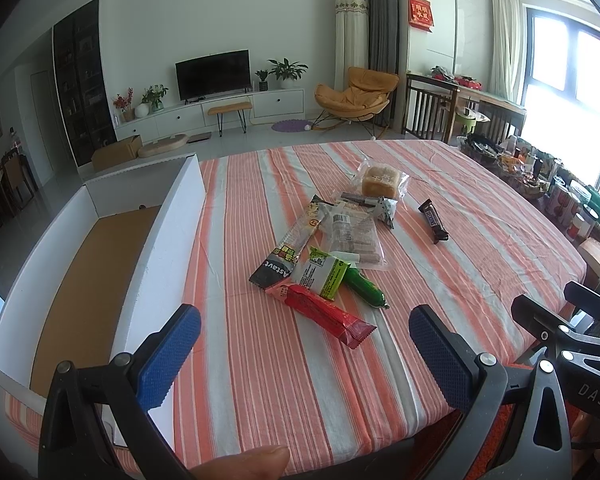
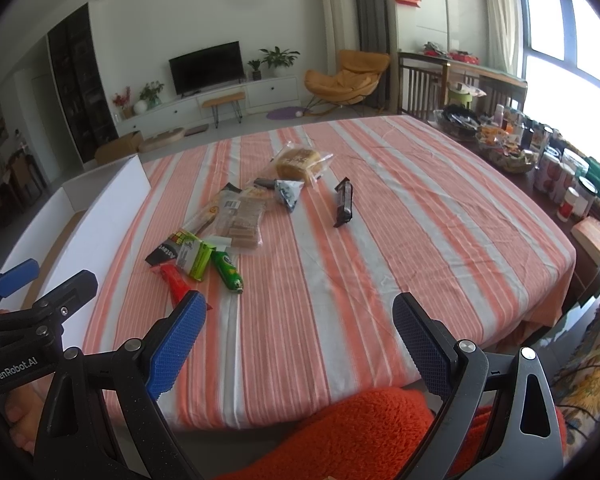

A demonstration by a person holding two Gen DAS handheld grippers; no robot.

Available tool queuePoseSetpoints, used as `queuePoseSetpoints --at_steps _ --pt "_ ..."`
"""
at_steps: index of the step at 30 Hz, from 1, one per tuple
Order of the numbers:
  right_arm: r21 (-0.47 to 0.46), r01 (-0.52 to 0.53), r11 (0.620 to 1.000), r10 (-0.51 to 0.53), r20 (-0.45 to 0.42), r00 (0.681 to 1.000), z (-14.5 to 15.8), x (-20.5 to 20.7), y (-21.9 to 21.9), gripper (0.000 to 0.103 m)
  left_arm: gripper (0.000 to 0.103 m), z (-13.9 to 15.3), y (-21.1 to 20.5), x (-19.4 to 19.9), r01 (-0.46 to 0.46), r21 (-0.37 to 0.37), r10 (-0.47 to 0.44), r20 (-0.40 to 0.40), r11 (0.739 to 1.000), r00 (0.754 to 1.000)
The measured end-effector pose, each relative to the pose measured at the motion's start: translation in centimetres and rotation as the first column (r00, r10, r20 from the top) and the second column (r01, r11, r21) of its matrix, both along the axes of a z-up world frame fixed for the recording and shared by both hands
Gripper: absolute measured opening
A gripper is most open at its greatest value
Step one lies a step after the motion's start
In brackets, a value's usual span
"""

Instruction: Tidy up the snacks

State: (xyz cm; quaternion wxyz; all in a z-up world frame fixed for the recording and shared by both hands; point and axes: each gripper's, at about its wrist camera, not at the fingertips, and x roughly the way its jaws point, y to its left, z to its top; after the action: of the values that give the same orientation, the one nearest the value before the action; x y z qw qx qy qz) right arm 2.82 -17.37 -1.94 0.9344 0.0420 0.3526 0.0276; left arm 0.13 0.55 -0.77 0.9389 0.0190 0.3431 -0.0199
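Left gripper and right gripper gape empty; overlapped snacks beside the box risk double-grabs.

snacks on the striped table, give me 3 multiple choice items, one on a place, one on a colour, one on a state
1. Where is the white box?
A. left of the snack pile
B. right of it
C. on top of it

2. What colour is the wrapper nearest the left gripper?
A. blue
B. red
C. yellow

3. How do the right gripper jaws stand?
A. shut on a snack
B. shut, holding nothing
C. open, holding nothing

Answers: 1 A, the box lies at the table's left edge. 2 B, the red pack lies closest. 3 C, bare cloth shows between its pads.
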Motion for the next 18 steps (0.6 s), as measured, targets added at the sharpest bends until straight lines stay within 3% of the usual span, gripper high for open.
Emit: queuePoseSetpoints --at_steps 18 --pt "-0.003 -0.001 1.0 0.001 -0.002 1.0 -0.26 -0.17 0.39 0.096 0.103 -0.08 0.22 0.12 -0.002 -0.005 0.002 -0.007 1.0 1.0"
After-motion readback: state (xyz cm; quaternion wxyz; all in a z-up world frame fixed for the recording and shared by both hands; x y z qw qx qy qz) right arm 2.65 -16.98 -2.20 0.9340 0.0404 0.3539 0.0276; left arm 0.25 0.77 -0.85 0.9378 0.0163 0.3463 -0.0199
